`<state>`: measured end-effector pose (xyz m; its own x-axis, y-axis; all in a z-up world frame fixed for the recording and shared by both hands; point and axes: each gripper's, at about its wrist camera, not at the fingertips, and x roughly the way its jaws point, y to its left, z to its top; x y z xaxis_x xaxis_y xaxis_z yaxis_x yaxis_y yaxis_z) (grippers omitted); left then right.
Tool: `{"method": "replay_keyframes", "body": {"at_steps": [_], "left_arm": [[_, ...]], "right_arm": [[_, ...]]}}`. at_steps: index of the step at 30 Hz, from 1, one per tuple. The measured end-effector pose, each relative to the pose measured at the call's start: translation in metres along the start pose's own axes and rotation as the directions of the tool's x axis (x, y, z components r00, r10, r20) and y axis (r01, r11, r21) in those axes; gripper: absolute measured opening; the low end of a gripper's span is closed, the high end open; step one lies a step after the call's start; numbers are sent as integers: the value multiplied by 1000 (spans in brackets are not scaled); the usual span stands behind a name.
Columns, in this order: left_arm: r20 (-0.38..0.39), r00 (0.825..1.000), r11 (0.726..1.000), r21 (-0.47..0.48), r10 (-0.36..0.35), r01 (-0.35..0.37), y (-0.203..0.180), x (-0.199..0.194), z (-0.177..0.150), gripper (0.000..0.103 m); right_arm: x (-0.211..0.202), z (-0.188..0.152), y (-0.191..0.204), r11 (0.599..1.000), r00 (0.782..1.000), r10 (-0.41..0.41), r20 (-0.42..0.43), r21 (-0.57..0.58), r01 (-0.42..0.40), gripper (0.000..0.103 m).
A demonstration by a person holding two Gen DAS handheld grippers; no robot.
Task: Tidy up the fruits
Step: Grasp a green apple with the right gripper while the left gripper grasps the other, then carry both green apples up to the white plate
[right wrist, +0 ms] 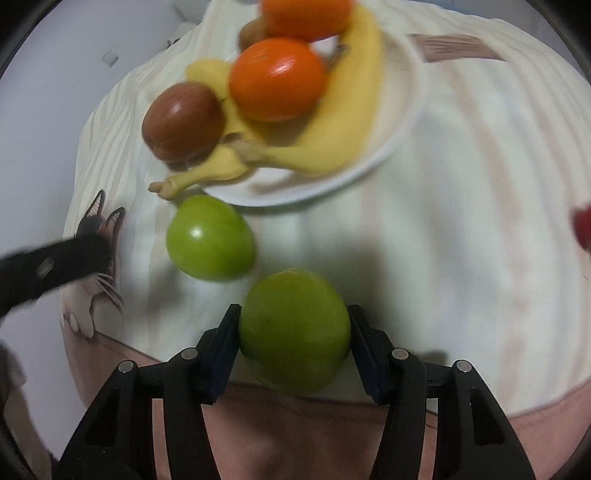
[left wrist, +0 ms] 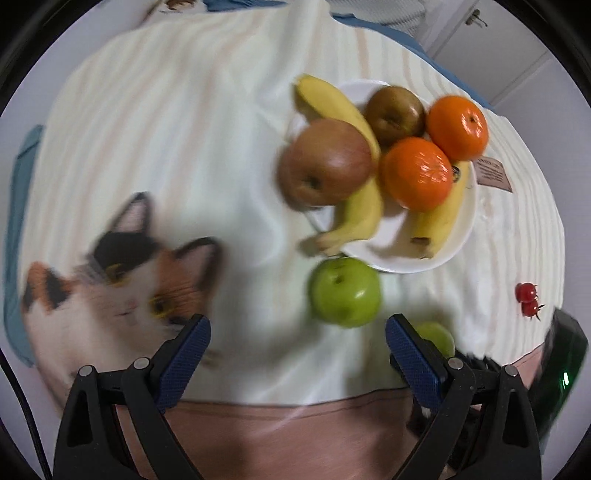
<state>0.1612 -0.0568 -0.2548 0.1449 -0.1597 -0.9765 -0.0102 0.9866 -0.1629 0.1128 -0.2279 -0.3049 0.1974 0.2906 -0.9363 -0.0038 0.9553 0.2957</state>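
Note:
A white plate [left wrist: 466, 225] [right wrist: 410, 122] holds bananas [left wrist: 364, 210], two oranges [left wrist: 417, 173], a reddish apple [left wrist: 327, 162] and a brown fruit [left wrist: 394, 112]. One green apple [left wrist: 345, 291] [right wrist: 210, 242] lies on the cloth just in front of the plate. A second green apple [right wrist: 293, 332] sits between the pads of my right gripper [right wrist: 293, 321], which press on both its sides; in the left wrist view this apple [left wrist: 437, 336] peeks out behind my right finger. My left gripper [left wrist: 298, 325] is open over bare cloth, near the first green apple, with nothing between its fingers.
A pale striped cloth with a printed cat [left wrist: 122, 273] covers the surface; its pink hem [left wrist: 295, 417] runs along the near edge. Two small red tomatoes [left wrist: 528, 299] lie to the right of the plate. A brown label [left wrist: 493, 173] lies beside the plate. White cabinets [left wrist: 480, 33] stand behind.

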Motion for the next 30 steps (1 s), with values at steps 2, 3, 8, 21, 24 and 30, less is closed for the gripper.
{"method": "replay_keyframes", "body": {"at_steps": [2, 3, 8, 21, 24, 30], "left_arm": [[-26, 1000, 1000, 19, -16, 16, -11, 13, 5, 97], [-38, 999, 999, 26, -21, 22, -16, 19, 6, 97], [-43, 999, 994, 106, -12, 17, -42, 44, 7, 77], [-23, 1000, 991, 131, -15, 18, -42, 31, -22, 54], [-54, 998, 990, 132, -37, 43, -33, 13, -46, 54], [-143, 989, 986, 156, -41, 64, -28, 12, -90, 55]], "right_arm": [[-7, -6, -10, 1000, 1000, -6, 0, 21, 6, 59], [-9, -8, -12, 1000, 1000, -12, -2, 23, 12, 59], [-12, -14, -19, 999, 1000, -26, -5, 41, 27, 59], [-18, -17, -19, 999, 997, -40, -59, 10, 40, 59], [-20, -33, -17, 1000, 995, -10, -96, 10, 11, 59], [-17, -53, -7, 999, 988, 14, -151, -27, -18, 59]]}}
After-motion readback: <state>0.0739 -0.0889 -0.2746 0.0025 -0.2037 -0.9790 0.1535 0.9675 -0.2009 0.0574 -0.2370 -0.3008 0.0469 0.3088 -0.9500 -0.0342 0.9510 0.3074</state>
